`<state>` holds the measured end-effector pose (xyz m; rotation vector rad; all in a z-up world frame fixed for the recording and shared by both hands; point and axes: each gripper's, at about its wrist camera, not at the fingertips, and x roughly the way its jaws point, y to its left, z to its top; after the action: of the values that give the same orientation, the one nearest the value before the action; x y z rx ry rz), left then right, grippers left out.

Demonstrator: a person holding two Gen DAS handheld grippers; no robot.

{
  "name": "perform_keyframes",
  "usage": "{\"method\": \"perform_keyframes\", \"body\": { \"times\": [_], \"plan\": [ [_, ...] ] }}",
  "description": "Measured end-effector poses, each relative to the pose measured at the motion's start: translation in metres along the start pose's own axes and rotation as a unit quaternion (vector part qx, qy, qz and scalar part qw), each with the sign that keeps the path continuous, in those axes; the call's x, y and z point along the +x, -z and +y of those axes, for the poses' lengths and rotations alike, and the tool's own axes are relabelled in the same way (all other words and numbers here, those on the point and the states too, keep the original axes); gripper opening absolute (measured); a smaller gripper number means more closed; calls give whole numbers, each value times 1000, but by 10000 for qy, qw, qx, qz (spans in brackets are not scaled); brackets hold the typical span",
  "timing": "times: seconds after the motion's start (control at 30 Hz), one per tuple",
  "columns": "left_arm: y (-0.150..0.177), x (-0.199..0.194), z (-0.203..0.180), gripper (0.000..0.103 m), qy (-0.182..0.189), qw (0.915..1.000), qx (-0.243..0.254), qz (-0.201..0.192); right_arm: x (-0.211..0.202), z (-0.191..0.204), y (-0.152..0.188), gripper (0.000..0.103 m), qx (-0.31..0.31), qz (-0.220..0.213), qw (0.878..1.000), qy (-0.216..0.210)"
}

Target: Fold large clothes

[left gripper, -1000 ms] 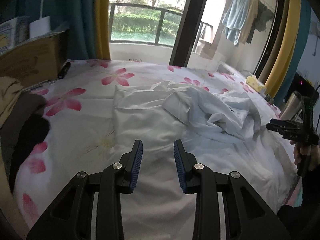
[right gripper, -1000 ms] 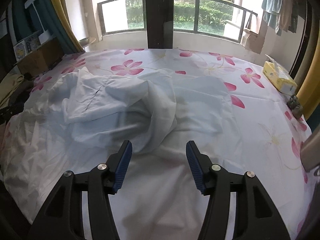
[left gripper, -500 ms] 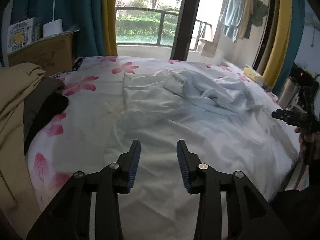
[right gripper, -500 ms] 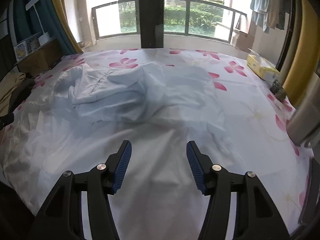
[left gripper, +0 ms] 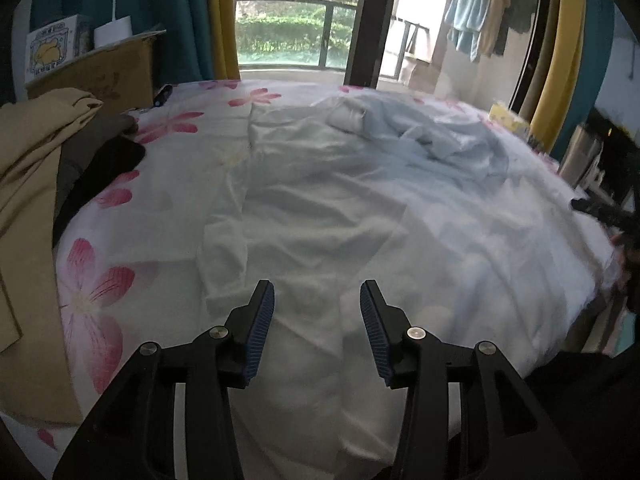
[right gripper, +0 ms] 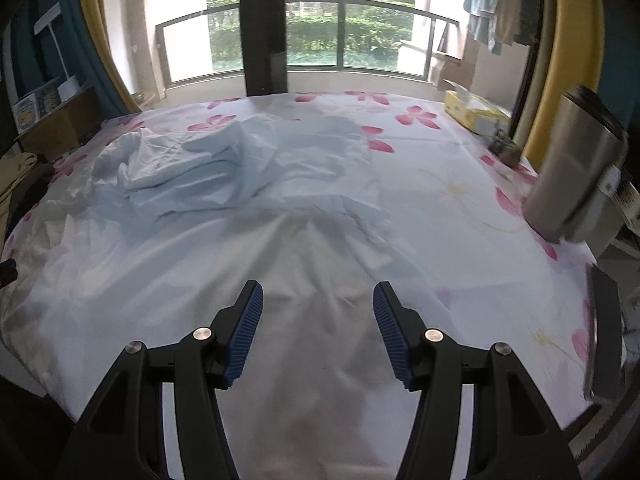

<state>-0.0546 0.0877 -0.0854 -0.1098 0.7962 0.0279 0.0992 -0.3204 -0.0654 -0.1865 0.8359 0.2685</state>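
Rumpled white garment on flowered bed; left jaws opening, right jaws spread, both empty.

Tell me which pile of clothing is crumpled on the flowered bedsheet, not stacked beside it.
The pale blue-white garment, spread and crumpled mid-bed. The tan and dark clothes sit stacked at the bed's left edge.

The left claw, its jaws opening with nothing between them, hangs above the rumpled white garment spread on the flower-print bed, beside folded tan clothes.
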Motion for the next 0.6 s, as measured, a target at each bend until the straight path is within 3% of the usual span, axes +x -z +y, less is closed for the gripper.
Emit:
{"method": "perform_keyframes", "body": {
  "times": [0.17, 0.33, 0.5, 0.6],
  "plan": [
    [6, 5, -3, 47, -573, 9973, 426, 146, -9, -27, 19, 58, 226, 64, 9993, 280],
    [7, 0, -6, 47, -683, 9966, 454, 67, -20, -59, 37, 58, 540, 124, 9963, 652],
    [6, -17, -3, 47, -750, 9963, 315, -268, -28, -76, 58, 58, 691, 224, 9939, 834],
    [6, -16, -2, 47, -729, 9966, 339, -187, -29, -83, 69, 58, 753, 301, 9927, 887]
  ]
}}
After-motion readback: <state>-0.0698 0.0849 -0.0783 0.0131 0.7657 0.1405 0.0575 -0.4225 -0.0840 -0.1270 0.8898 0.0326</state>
